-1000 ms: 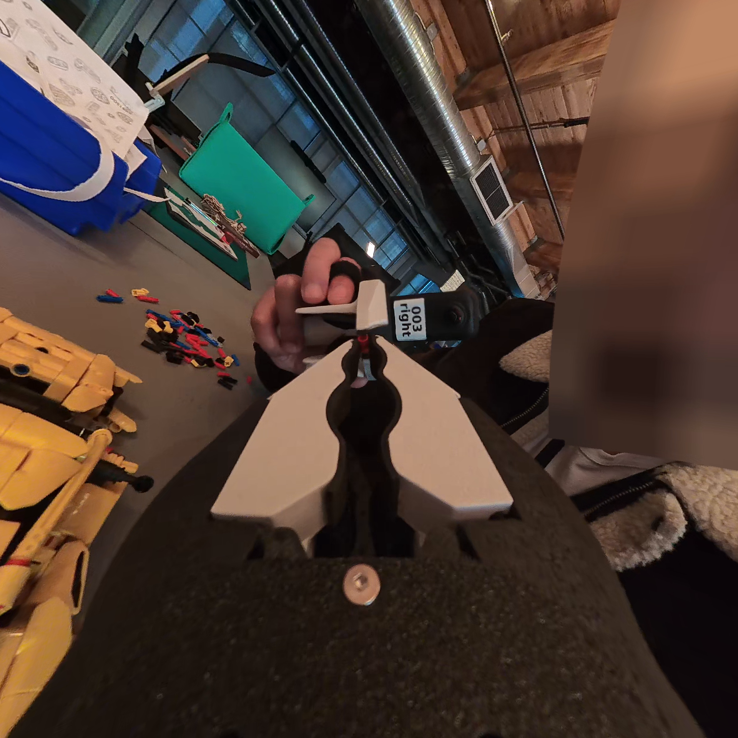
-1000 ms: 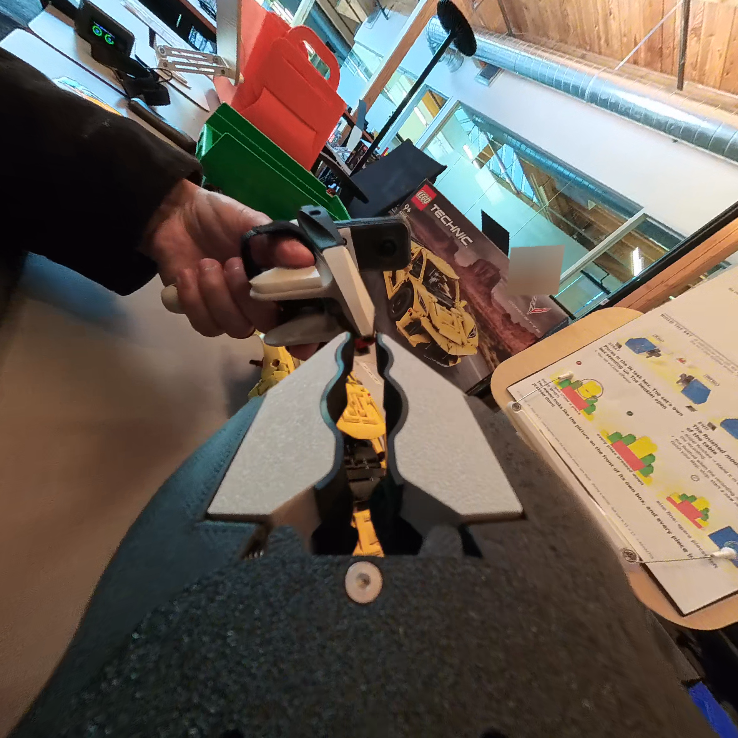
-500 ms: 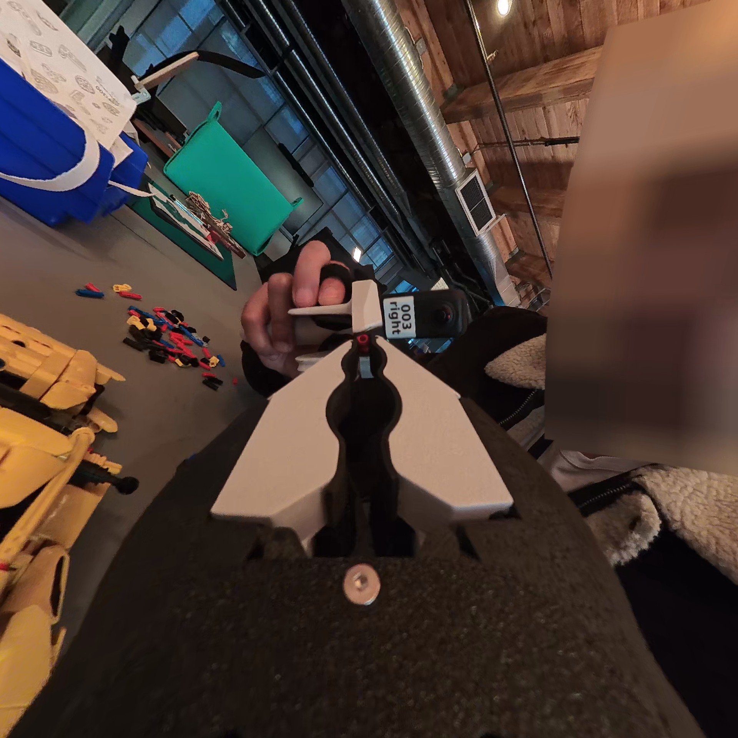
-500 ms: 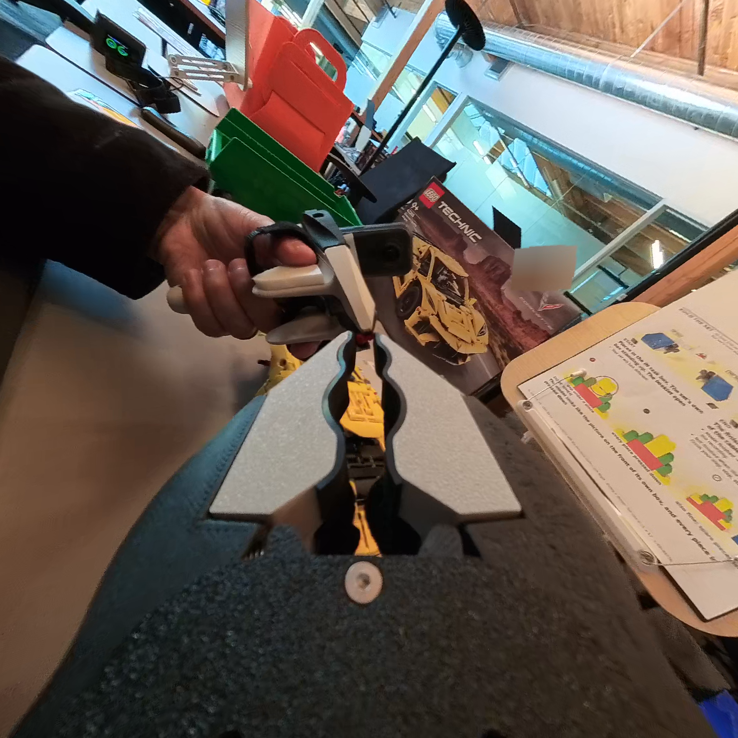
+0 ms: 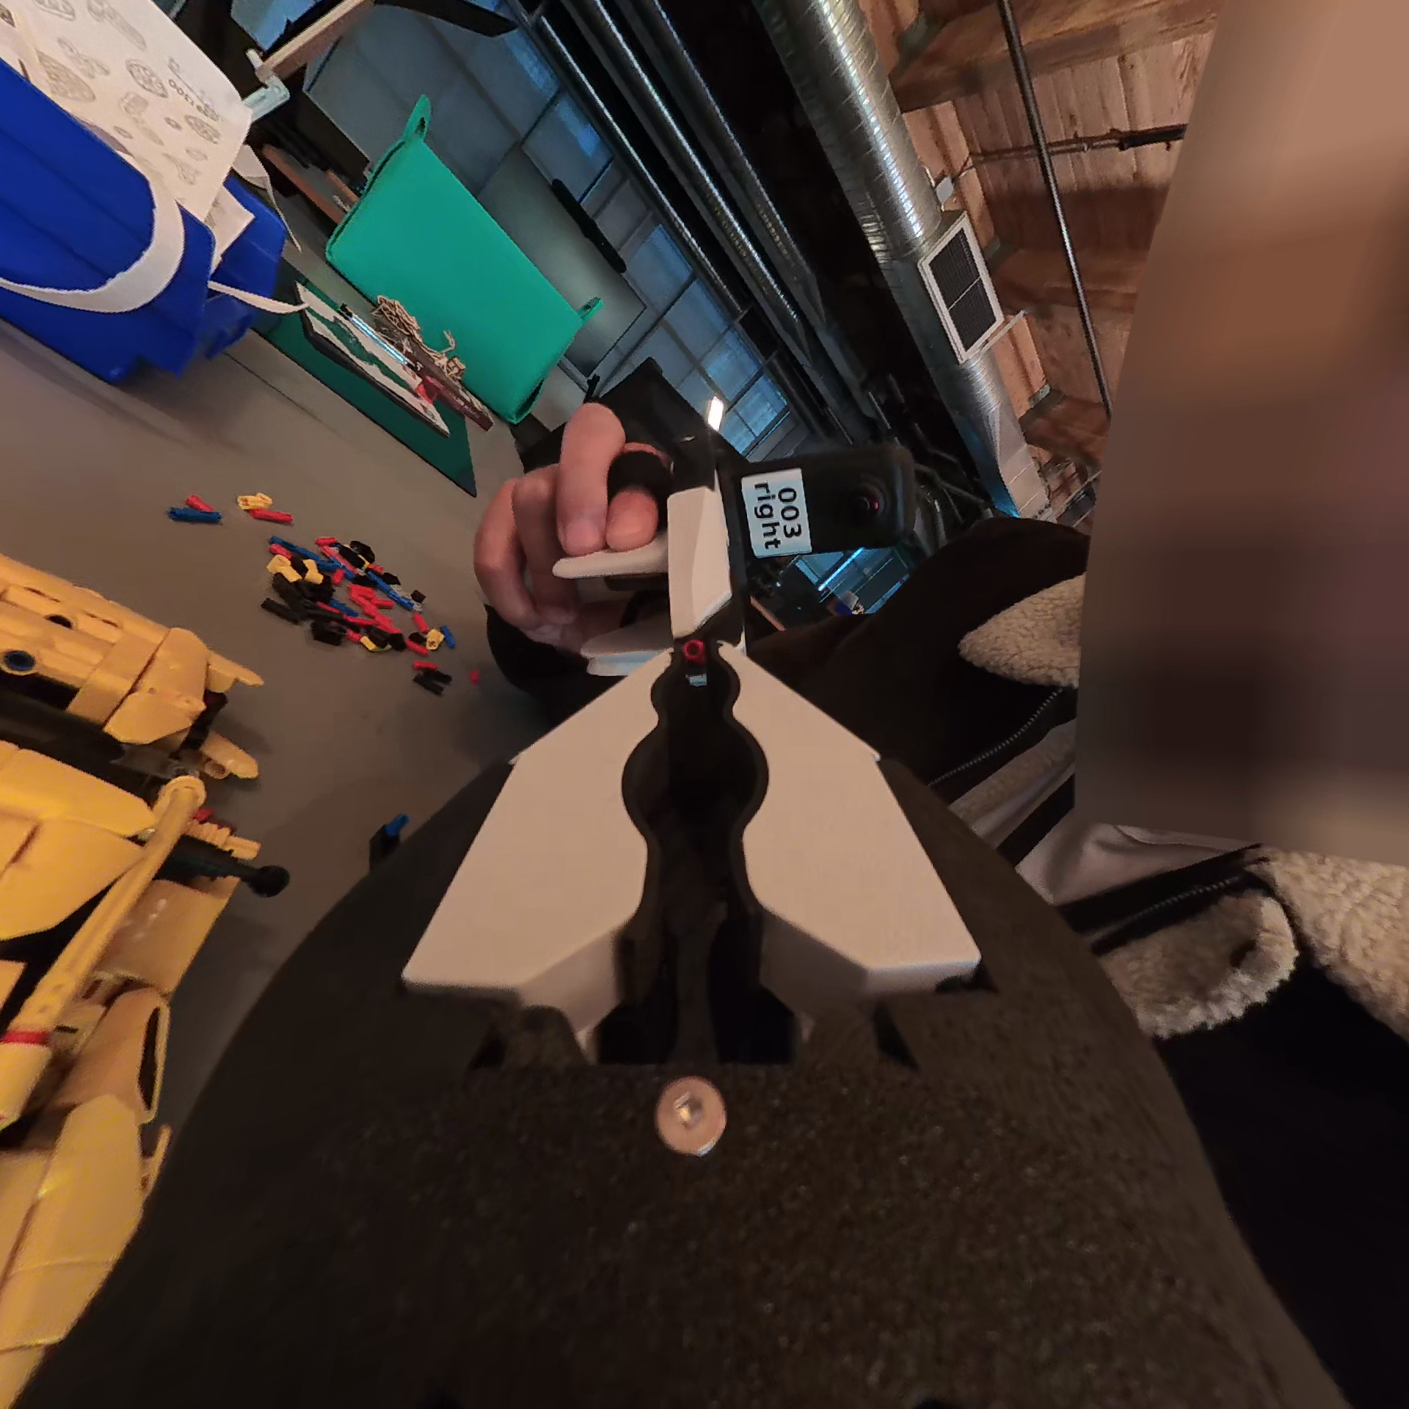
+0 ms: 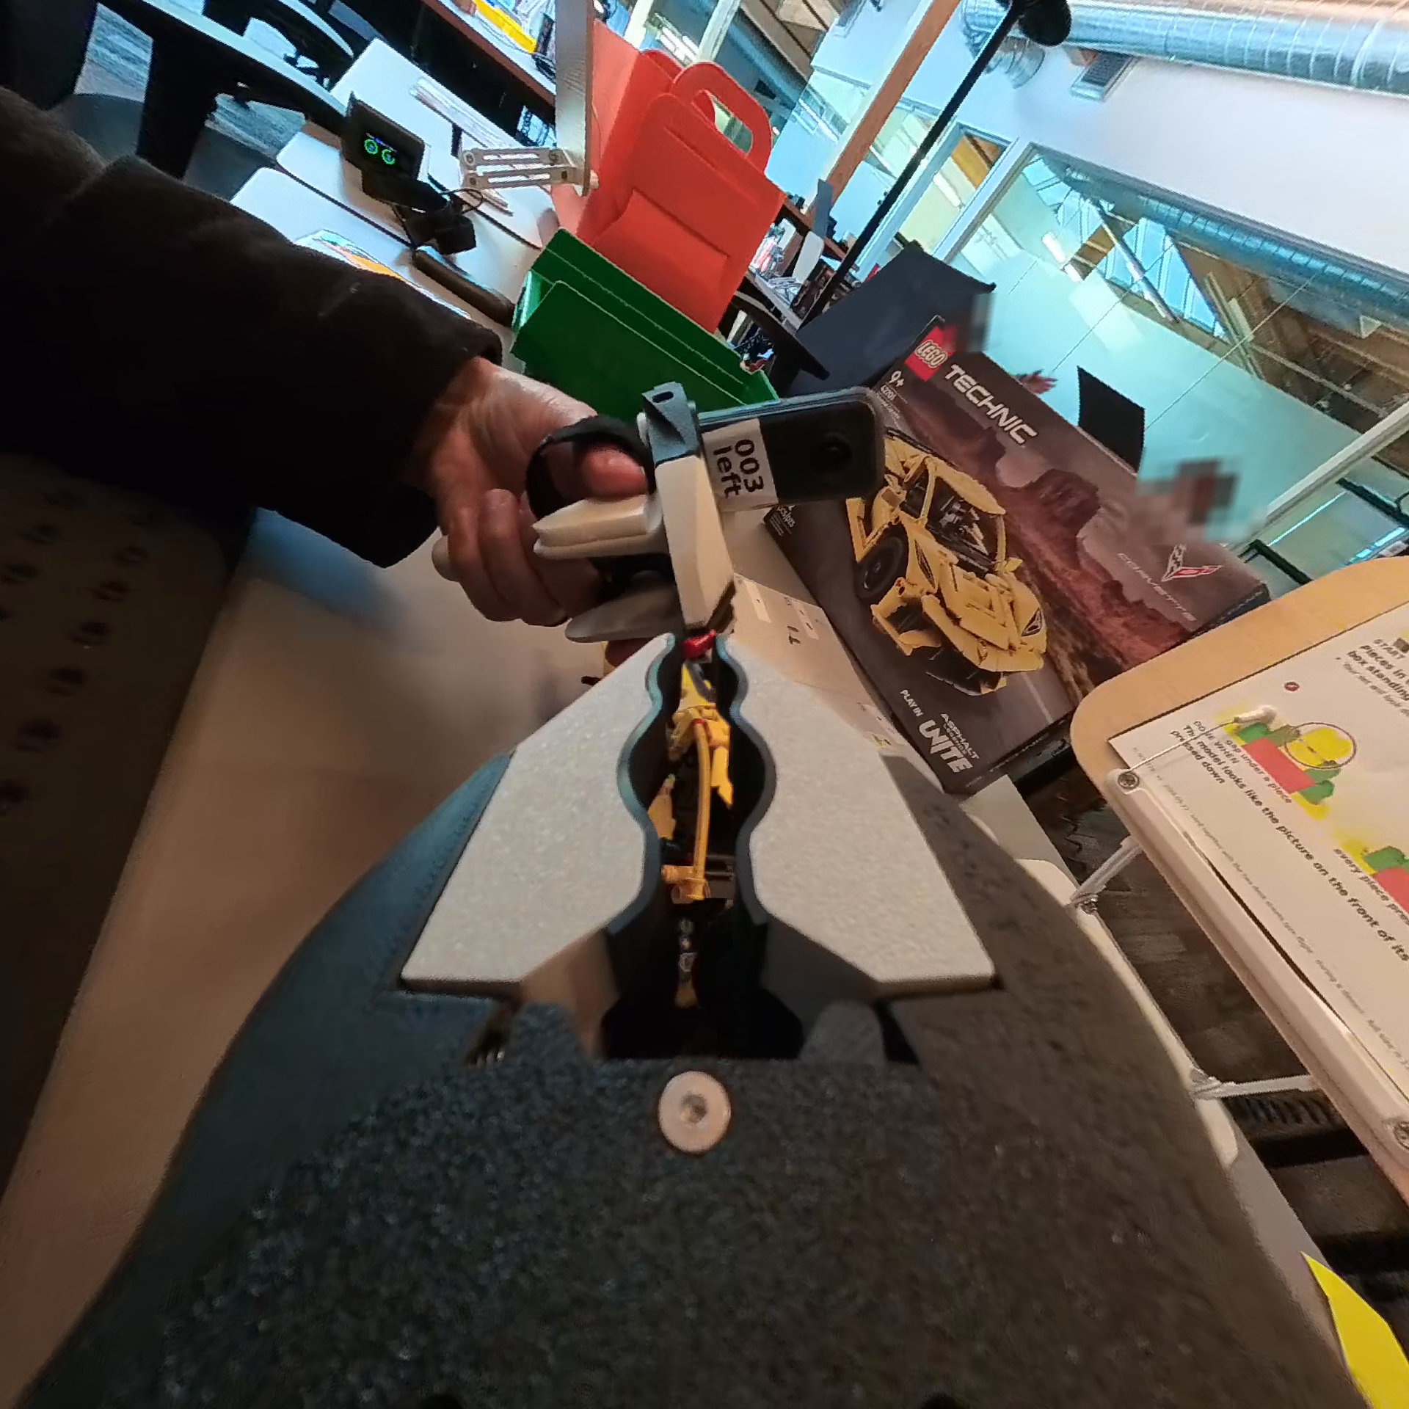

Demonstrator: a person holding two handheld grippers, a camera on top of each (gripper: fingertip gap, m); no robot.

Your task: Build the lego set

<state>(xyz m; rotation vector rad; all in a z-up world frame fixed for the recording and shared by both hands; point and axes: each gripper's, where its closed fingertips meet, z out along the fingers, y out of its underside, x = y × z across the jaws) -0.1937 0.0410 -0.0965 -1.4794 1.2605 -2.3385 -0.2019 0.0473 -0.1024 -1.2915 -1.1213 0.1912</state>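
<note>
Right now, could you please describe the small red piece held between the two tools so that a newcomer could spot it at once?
Start above the grey table, where the two handheld tools meet tip to tip. Between the left tool and right tool sits the small red piece. Unlike the loose pile of pieces lying on the table, it is held in the air.

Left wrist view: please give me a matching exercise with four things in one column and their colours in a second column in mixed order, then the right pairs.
Things:
1. storage bin at far left
2. folding crate behind the table
3. partly built car model
4. small piece held at the tips of the left tongs

Colours:
A. yellow
B. red
C. blue
D. green

Pairs: 1-C, 2-D, 3-A, 4-B
</note>
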